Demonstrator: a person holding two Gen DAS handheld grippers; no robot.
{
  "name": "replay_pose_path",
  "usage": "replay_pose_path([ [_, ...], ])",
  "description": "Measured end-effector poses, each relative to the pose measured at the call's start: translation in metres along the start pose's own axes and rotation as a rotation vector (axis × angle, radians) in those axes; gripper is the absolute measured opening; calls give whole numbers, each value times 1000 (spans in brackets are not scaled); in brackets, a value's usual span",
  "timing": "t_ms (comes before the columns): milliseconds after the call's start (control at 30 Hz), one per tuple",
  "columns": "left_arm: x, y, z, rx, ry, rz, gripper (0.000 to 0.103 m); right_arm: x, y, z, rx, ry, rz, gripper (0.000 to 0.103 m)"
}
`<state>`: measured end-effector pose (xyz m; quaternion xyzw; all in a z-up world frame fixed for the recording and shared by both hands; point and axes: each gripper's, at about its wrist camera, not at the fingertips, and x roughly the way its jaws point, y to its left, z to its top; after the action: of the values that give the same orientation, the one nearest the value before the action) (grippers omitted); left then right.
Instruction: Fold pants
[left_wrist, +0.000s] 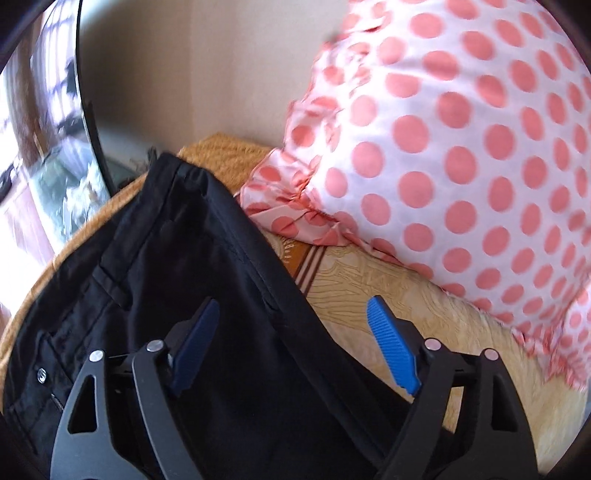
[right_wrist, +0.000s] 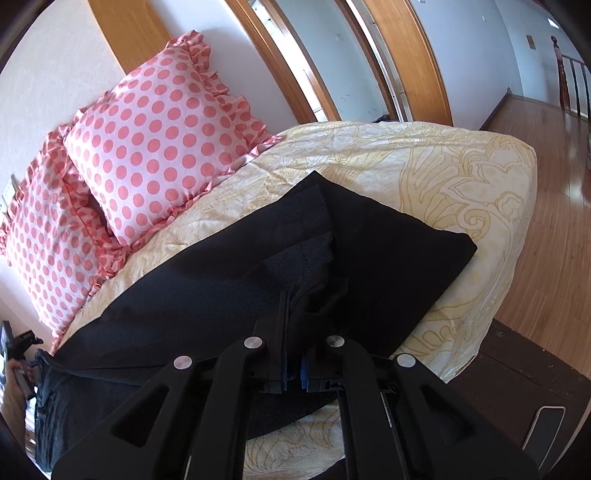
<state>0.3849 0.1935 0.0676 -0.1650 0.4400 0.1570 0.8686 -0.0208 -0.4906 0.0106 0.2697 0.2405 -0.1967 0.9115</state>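
Observation:
Black pants (right_wrist: 207, 295) lie across a cream patterned bed (right_wrist: 461, 177), one leg end folded over near the bed's far side. My right gripper (right_wrist: 293, 314) is shut on a raised fold of the pants; the cloth hides its fingertips. In the left wrist view the waist end of the pants (left_wrist: 155, 280) shows a pocket slit and a metal button (left_wrist: 41, 375). My left gripper (left_wrist: 292, 302) hovers open over the right edge of the waist. One blue pad (left_wrist: 195, 343) is above black cloth and the other above the bedspread. Neither pad presses on the cloth.
Two pink polka-dot pillows (right_wrist: 159, 140) lean against the wall at the head of the bed, close on the right in the left wrist view (left_wrist: 461, 147). An orange woven cover (left_wrist: 221, 155) lies under the waist. A dark-framed mirror (left_wrist: 55, 147) stands left. A wooden floor (right_wrist: 554, 229) lies beyond the bed.

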Motion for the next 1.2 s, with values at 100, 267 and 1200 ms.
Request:
replay_pose_path([
  [100,17,10,3,-77,80,11,42,0,1,1,-8,1,-7,3],
  [267,14,28,-4,-158,97,-72,11,0,1,1,-2,4,-2,3],
  [1200,-199,202,-255,-206,-257,-86,25,-10,-12,35,22,-26,-10,4],
])
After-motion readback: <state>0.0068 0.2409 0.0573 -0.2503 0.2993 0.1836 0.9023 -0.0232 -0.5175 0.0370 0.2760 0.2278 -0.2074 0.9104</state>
